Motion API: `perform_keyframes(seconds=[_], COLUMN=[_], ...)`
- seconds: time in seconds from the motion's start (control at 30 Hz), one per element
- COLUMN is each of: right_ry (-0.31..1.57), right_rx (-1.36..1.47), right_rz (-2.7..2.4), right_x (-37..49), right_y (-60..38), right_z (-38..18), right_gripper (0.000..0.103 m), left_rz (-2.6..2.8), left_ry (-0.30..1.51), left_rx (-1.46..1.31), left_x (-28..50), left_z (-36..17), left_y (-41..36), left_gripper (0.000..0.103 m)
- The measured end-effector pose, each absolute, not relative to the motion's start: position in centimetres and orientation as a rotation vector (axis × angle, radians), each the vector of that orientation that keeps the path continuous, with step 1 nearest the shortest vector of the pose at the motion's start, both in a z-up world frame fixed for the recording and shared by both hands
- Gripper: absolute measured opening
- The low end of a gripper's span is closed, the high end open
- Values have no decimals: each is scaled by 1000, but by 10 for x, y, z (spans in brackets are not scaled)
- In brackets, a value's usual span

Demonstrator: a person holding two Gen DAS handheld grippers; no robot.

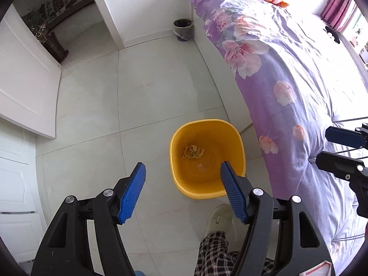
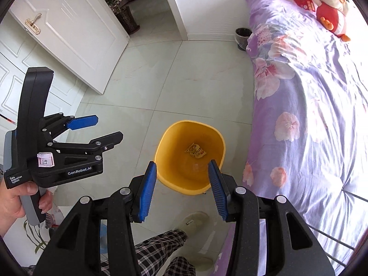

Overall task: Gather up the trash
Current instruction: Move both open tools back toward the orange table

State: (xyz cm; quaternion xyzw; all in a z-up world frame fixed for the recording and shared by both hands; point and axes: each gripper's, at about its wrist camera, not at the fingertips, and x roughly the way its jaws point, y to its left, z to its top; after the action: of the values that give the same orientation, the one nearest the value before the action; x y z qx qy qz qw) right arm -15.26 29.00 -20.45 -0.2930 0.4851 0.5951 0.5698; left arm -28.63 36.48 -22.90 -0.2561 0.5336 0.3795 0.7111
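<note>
A yellow bin (image 1: pixel 184 184) (image 2: pixel 168 184) stands on the tiled floor beside the bed. A yellow snack wrapper (image 1: pixel 192 152) (image 2: pixel 195 150) lies at its bottom, with a faint clear scrap (image 1: pixel 202 167) near it. My left gripper (image 1: pixel 182 172) hangs high over the bin's near rim, open and empty. It shows from the side as the left gripper (image 2: pixel 108 127) in the right wrist view, held by a hand (image 2: pixel 13 197). My right gripper (image 2: pixel 182 172) is also above the bin, open with nothing between its blue pads. Its fingers (image 1: pixel 342 135) reach in from the right edge of the left wrist view.
The bed with a purple floral cover (image 1: pixel 299 87) (image 2: pixel 310 105) fills the right side, a plush toy (image 2: pixel 331 11) at its head. A small dark bin (image 1: pixel 183 29) (image 2: pixel 242 37) stands by the far wall. A white door (image 2: pixel 69 30) stands open on the left. A slippered foot (image 2: pixel 193 223) is just behind the yellow bin.
</note>
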Motion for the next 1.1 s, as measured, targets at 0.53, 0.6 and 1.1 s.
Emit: perform_keyframes(seconds=[0.53, 0.6, 1.1], right_ry=[925, 906, 863], right_rx=[-472, -439, -248], right_rz=[1225, 1176, 843], right_x=[-140, -135, -90], right_y=[182, 167, 61], right_z=[-90, -86, -70], right_gripper=[77, 80, 84], left_rz=[810, 787, 532], left_ry=[1034, 1022, 989], left_rx=[-443, -416, -265], left_x=[-260, -252, -173], left_z=[-114, -105, -81], left_y=[314, 307, 248], left_gripper=[98, 98, 98])
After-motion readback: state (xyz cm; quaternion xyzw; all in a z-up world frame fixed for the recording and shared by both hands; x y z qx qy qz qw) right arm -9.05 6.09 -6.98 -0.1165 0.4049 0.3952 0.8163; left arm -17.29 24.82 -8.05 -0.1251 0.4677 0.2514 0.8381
